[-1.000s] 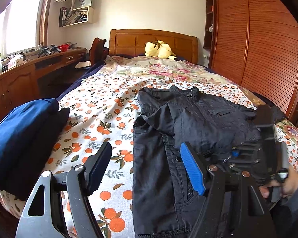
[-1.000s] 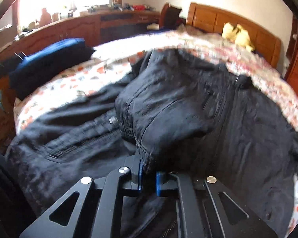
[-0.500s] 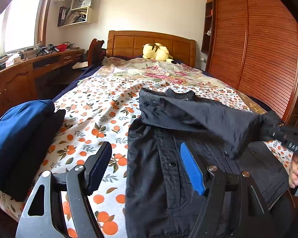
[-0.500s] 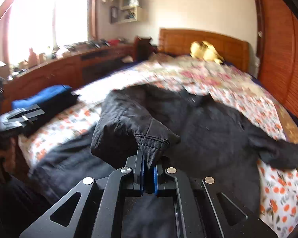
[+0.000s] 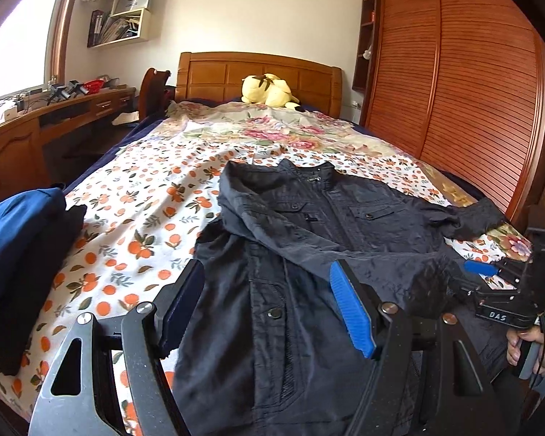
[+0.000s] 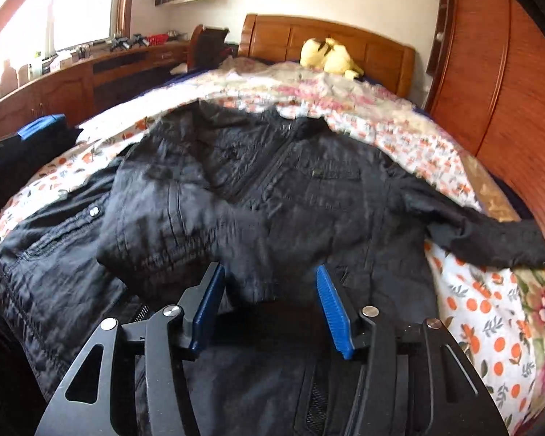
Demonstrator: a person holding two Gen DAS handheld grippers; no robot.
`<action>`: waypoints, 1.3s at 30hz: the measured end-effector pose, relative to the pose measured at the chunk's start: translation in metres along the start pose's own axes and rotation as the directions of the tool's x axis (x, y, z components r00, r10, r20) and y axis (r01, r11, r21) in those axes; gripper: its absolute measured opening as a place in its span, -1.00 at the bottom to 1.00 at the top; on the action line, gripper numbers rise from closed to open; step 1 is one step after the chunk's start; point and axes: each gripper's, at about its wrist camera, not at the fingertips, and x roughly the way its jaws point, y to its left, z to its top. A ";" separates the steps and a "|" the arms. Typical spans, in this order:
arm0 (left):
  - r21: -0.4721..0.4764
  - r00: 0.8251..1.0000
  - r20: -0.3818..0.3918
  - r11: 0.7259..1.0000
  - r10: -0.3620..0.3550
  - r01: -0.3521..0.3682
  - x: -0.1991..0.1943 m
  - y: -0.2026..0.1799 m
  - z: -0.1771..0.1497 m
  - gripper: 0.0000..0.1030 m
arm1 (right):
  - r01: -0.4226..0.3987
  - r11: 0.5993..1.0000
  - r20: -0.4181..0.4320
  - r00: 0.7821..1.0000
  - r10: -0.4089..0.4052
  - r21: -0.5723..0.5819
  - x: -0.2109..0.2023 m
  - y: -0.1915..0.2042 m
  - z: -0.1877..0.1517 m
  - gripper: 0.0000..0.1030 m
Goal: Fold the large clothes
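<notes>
**Black jacket spread on the bed, both grippers free of it**

At the far left of the left wrist view, a wooden desk [image 5: 14, 134] runs under the window, its top crowded with small items too small to name. Above it, a wall shelf [image 5: 121, 7] holds books and papers, with a box standing on its upper level. On the near left corner of the bed [image 5: 134, 218] lies a folded stack of clothes [image 5: 18, 265], a blue piece above a black one.

The left gripper [image 5: 269, 309] hovers over the jacket's lower left front, its jaws spread wide with nothing pinched between them.

The black jacket [image 5: 309, 239] lies front up across the orange-print sheet, collar toward the headboard [image 5: 258, 76]. Its left sleeve is folded diagonally over the chest; the other sleeve trails toward the right edge of the bed. A yellow plush toy [image 5: 269, 91] sits against the headboard.

The right gripper [image 6: 269, 305] is just beside the folded sleeve's cuff; its jaws are opening, and the pads do not press the cloth lying between them. A hand [image 5: 534, 348] holds its handle.

At the right stands a slatted wardrobe [image 5: 472, 91].
</notes>
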 end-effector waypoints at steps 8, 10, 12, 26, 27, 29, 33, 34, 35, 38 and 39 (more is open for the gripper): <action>0.010 1.000 -0.010 1.000 0.003 -0.002 0.009 -0.011 0.001 0.41 | -0.076 0.996 0.089 0.993 0.081 -0.055 -0.017 0.025 -0.013 0.27; 0.009 1.000 -0.010 1.000 0.004 -0.004 0.009 -0.011 0.001 0.41 | -0.105 0.992 0.086 0.990 0.111 -0.072 -0.021 0.031 -0.017 0.30; 0.008 1.000 -0.012 1.000 0.006 -0.006 0.010 -0.011 0.001 0.41 | -0.135 0.987 0.072 0.987 0.141 -0.083 -0.019 0.039 -0.020 0.31; -0.002 1.000 -0.008 1.000 0.014 -0.014 0.006 -0.005 0.001 0.41 | -0.173 0.968 -0.110 0.982 0.155 -0.181 0.048 0.069 -0.017 0.36; -0.001 1.000 -0.010 1.000 0.014 -0.014 0.007 -0.006 0.001 0.41 | -0.163 0.968 -0.120 0.983 0.142 -0.190 0.053 0.070 -0.017 0.36; -0.001 1.000 -0.010 1.000 0.014 -0.014 0.007 -0.005 0.001 0.41 | -0.144 0.966 -0.135 0.984 0.117 -0.213 0.061 0.070 -0.013 0.36; -0.004 1.000 -0.008 1.000 0.015 -0.015 0.006 -0.004 0.001 0.41 | -0.180 0.966 -0.140 0.978 0.155 -0.185 0.065 0.062 -0.005 0.22; -0.003 1.000 -0.008 1.000 0.016 -0.016 0.006 -0.004 0.001 0.41 | -0.202 0.965 -0.140 0.974 0.179 -0.167 0.064 0.058 -0.003 0.03; -0.003 1.000 -0.008 1.000 0.015 -0.015 0.005 -0.003 0.002 0.41 | -0.220 0.964 -0.138 0.970 0.200 -0.153 0.063 0.054 -0.002 -0.37; -0.005 1.000 -0.006 1.000 0.015 -0.015 0.005 -0.003 0.002 0.41 | -0.204 0.968 -0.118 0.975 0.188 -0.143 0.058 0.043 0.004 -0.79; -0.006 1.000 -0.006 1.000 0.015 -0.015 0.005 -0.003 0.002 0.41 | -0.206 0.969 -0.111 0.975 0.192 -0.133 0.055 0.039 0.007 -0.80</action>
